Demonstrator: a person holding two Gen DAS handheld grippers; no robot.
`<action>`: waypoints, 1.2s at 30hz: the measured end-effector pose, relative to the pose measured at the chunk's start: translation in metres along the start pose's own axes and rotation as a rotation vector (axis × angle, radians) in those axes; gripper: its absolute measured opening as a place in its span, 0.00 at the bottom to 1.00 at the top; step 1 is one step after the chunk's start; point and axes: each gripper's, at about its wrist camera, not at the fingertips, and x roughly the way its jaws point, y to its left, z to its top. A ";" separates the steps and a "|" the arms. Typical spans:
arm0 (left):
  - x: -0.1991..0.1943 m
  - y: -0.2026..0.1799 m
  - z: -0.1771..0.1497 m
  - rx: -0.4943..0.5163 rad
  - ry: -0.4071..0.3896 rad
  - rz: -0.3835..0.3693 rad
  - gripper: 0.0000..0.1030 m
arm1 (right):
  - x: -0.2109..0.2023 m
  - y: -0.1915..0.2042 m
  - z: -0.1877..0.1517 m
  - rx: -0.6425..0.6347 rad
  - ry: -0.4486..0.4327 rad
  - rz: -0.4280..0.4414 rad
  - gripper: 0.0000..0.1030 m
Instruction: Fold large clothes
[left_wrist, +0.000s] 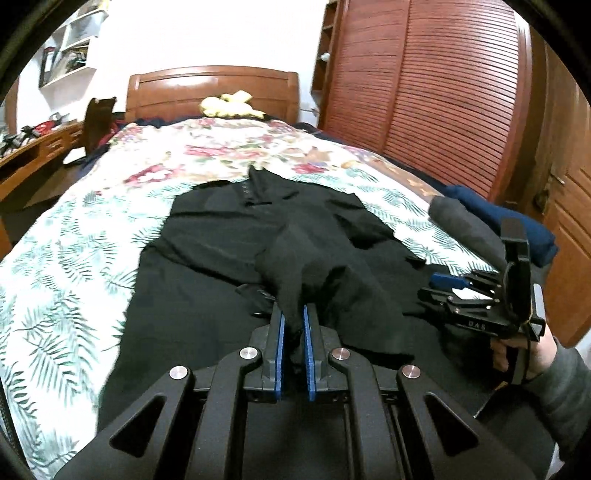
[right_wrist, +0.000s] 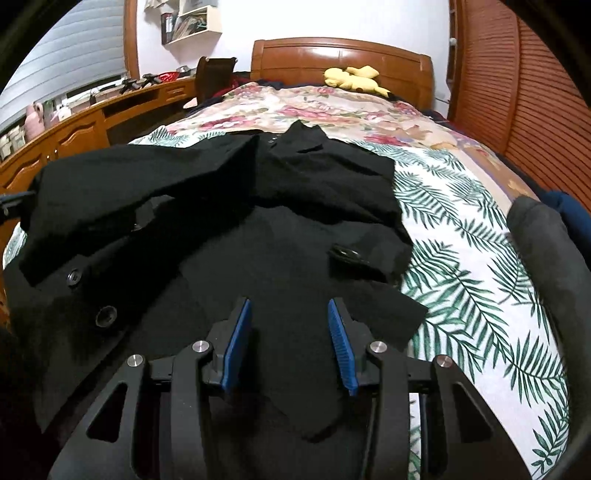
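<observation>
**Black coat on the bed, one fold of cloth pinched by the left gripper**

A black coat (right_wrist: 280, 206) lies spread along the middle of a bed, collar toward the headboard at the top of the frame and hem toward the bottom. In the right wrist view, large dark buttons (right_wrist: 106, 316) show at the lower left. The left gripper (left_wrist: 293, 314), lower centre of the left wrist view, has its blue pads (left_wrist: 279, 332) drawn together on a raised fold of the coat, which stands up as a ridge from the jaws. The right gripper (right_wrist: 290, 306) hangs over the lower coat with its pads apart and nothing pressed between them; in the left wrist view it appears at the right edge, held by a hand (left_wrist: 532, 350) in a grey sleeve. Under the coat lies a quilt (right_wrist: 461, 258) printed with green fronds and flowers. A yellow plush toy (right_wrist: 354, 79) rests by the wooden headboard (right_wrist: 332, 55).
</observation>
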 end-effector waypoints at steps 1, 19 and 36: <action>-0.004 0.004 -0.001 -0.006 -0.004 0.007 0.09 | 0.001 0.003 0.000 -0.010 0.000 -0.002 0.43; -0.044 0.024 -0.022 -0.029 -0.056 0.153 0.15 | 0.011 0.015 0.006 -0.016 0.007 0.004 0.43; -0.070 0.035 -0.031 -0.034 -0.088 0.155 0.54 | 0.010 0.022 0.007 -0.017 -0.001 0.021 0.43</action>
